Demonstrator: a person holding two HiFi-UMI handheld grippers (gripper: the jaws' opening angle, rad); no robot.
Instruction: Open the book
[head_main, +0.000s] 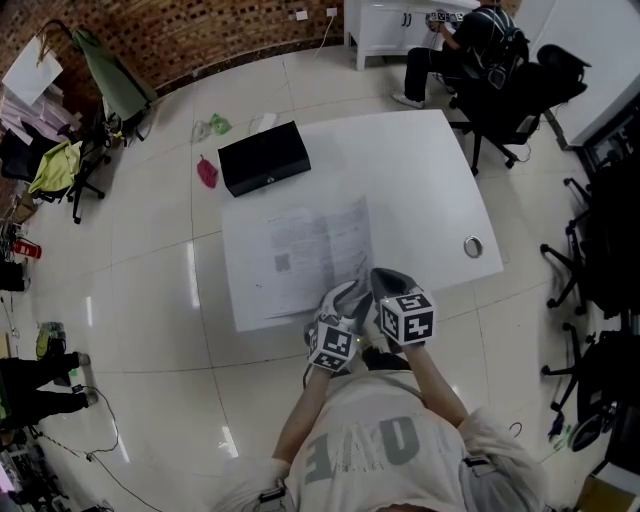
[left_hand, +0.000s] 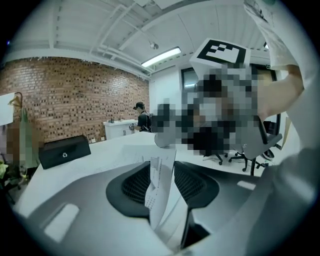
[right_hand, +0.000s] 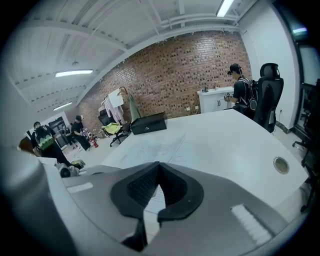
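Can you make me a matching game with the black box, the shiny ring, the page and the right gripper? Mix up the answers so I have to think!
Things:
1. black box
2. metal ring
3. page
4. right gripper

Places or states:
A. jaws together
B. near the right edge of the table in the head view
C. standing between the jaws of the left gripper
D. on the table's far left corner in the head view

Pairs: 1-D, 2-B, 3-C, 4-A.

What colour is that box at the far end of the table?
Black, with a small pale mark on its front. The head view shows the box best.
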